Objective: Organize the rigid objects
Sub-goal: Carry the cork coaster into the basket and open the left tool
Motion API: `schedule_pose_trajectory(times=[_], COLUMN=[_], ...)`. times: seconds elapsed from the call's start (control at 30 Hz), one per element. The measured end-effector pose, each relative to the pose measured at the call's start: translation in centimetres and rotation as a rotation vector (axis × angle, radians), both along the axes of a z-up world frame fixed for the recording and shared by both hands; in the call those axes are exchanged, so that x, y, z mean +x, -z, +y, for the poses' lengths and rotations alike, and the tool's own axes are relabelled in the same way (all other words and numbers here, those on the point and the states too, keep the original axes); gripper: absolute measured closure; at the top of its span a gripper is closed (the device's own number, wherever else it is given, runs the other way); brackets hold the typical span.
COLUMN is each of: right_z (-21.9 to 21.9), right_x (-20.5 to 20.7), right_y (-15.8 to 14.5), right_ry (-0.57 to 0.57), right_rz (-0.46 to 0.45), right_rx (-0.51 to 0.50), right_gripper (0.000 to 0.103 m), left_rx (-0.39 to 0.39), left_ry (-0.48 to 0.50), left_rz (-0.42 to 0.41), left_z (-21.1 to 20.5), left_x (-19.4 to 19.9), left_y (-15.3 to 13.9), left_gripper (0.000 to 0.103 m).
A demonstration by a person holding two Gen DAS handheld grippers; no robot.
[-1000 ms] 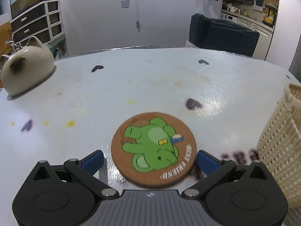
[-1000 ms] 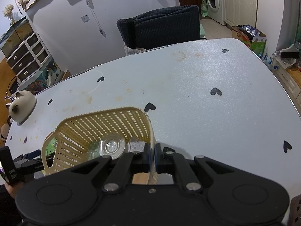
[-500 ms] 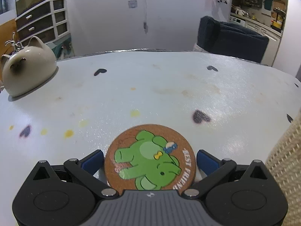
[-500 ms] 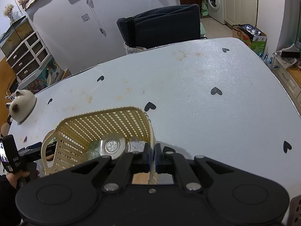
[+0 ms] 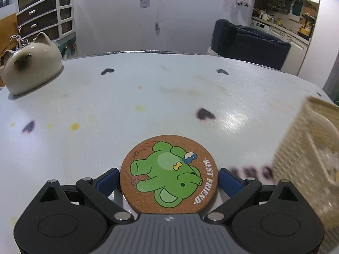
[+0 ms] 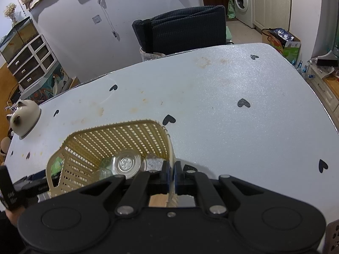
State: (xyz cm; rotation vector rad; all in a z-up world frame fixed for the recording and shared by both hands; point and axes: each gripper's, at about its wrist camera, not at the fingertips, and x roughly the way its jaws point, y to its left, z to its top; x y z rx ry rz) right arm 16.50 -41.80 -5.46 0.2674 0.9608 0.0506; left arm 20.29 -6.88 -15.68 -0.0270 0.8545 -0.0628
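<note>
Left gripper [image 5: 168,176]: jaws spread wide, pressed on opposite edges of the round cork coaster [image 5: 168,174] with its green elephant print — held flat above the table [image 5: 148,97]. Right gripper [image 6: 170,174]: jaws pinched fully together on the near wall of the cream basket [image 6: 118,135], steadying it. Step in hand, as judged: carrying the coaster to the basket. The next move calls for lifting it over the rim, then spreading the jaws to drop it. Inside lie 2 or more clear plastic pieces [image 6: 126,164] — these may crowd the landing. A cat-shaped ceramic holder [image 5: 29,63] stands well apart.
</note>
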Motion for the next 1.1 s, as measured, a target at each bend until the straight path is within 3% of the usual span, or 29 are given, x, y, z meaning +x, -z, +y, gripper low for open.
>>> schedule_pose_trajectory(times=[0.23, 0.47, 0.6, 0.73, 0.93, 1.1], right_z=[0.2, 0.2, 0.2, 0.2, 0.2, 0.2], right_x=[0.0, 0.0, 0.1, 0.1, 0.1, 0.0], right_y=[-0.1, -0.1, -0.1, -0.1, -0.1, -0.1], right_ry=[-0.007, -0.014, -0.017, -0.017, -0.017, -0.016], right_rz=[-0.002, -0.002, -0.002, -0.003, -0.003, -0.003], right_rx=[-0.015, -0.018, -0.02, -0.018, -0.019, -0.018], right_gripper=[0.098, 0.098, 0.098, 0.098, 0.098, 0.098], left_rx=[-0.064, -0.135, -0.202, -0.22, -0.196, -0.146], left_ry=[-0.001, 0.014, 0.088, 0.212, 0.397, 0.457], left_rz=[-0.025, -0.148, -0.179, -0.19, -0.158, -0.114], left_z=[-0.2, -0.9, -2.7, -5.9, -10.7, -13.0], left_x=[-3.2, -5.2, -5.2, -5.4, -5.3, -4.4], left_y=[-1.3, -6.1, -8.7, -10.3, -10.0, -8.7], left_gripper=[0.005, 0.005, 0.005, 0.005, 0.005, 0.005])
